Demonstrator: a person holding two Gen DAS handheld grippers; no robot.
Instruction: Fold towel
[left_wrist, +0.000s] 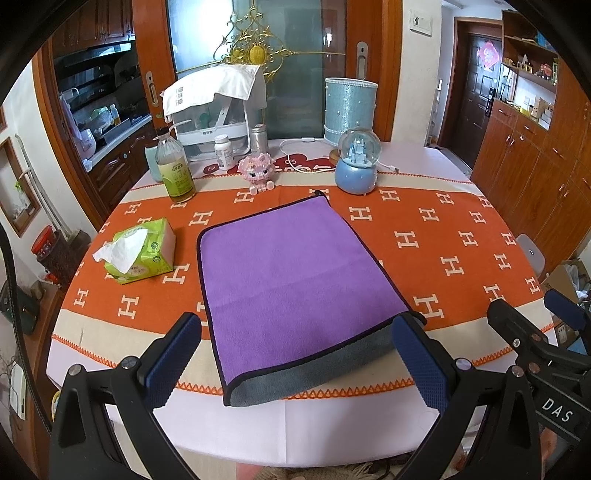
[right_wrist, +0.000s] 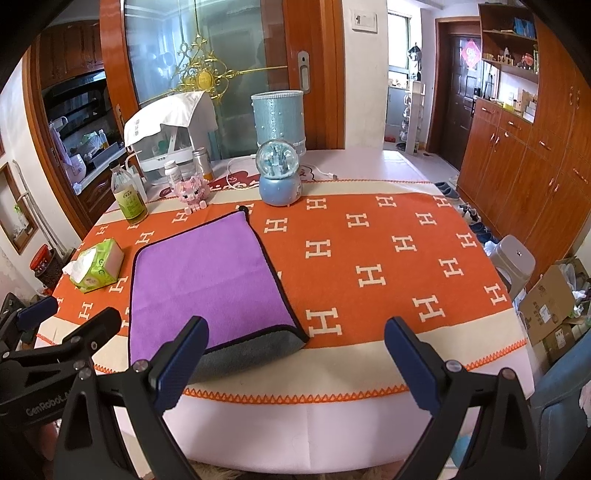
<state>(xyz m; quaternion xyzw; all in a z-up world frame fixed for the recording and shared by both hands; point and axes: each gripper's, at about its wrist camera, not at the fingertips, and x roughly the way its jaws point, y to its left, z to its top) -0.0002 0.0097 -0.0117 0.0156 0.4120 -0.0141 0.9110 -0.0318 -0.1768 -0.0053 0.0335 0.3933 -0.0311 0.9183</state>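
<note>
The purple microfibre towel with black edging (left_wrist: 295, 273) lay flat on the orange H-patterned tablecloth (left_wrist: 461, 251), its grey underside showing along the near edge. The left gripper (left_wrist: 295, 354) was spread wide open right over that near edge, holding nothing. The right gripper (right_wrist: 295, 358) was just as wide and empty, off the towel's near right corner. The blue snow globe (right_wrist: 279, 177) sat beyond the towel, the green tissue pack (left_wrist: 142, 251) to its left. Only the right view showed the grey stool (right_wrist: 513, 262).
</note>
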